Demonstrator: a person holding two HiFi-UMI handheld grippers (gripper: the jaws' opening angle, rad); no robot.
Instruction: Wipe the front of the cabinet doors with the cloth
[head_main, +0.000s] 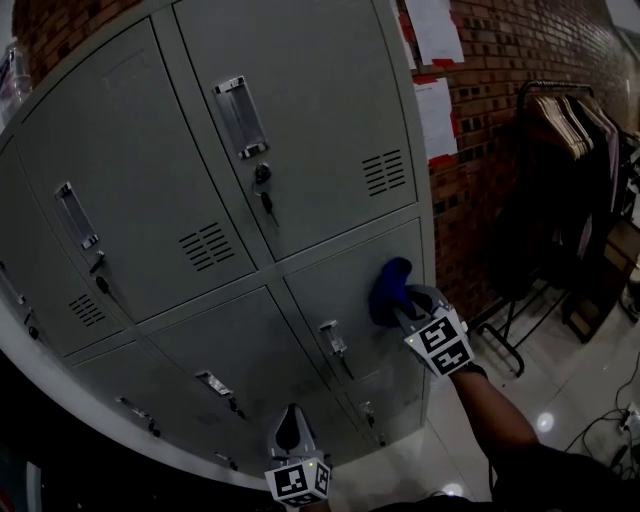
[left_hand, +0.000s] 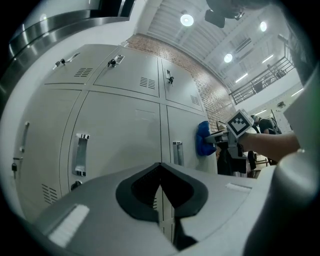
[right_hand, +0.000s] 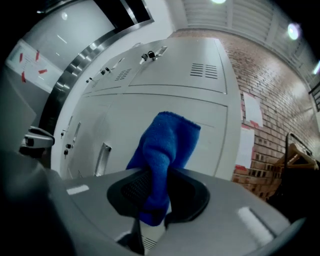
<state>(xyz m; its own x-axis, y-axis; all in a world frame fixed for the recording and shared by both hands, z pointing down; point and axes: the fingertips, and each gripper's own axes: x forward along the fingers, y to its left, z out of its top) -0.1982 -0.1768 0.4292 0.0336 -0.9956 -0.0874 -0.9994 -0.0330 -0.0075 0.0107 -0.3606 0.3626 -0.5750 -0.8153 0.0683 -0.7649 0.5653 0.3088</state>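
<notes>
Cloth (head_main: 390, 288), blue, sits at 4 o'clock in the head view, pressed to the lower right cabinet door (head_main: 345, 280) near the cabinet's right edge and carried by the right gripper (head_main: 404, 303). The left gripper (head_main: 290, 432) hangs at 6 o'clock.

Left gripper view: jaws together, empty.

Right gripper view: jaws clamped on the cloth.

Wiping looks under way. The next sweep should run toward 9 o'clock, skirting the handle (head_main: 333, 340). A clothes rack (head_main: 565, 150) stands well apart at 3 o'clock.
</notes>
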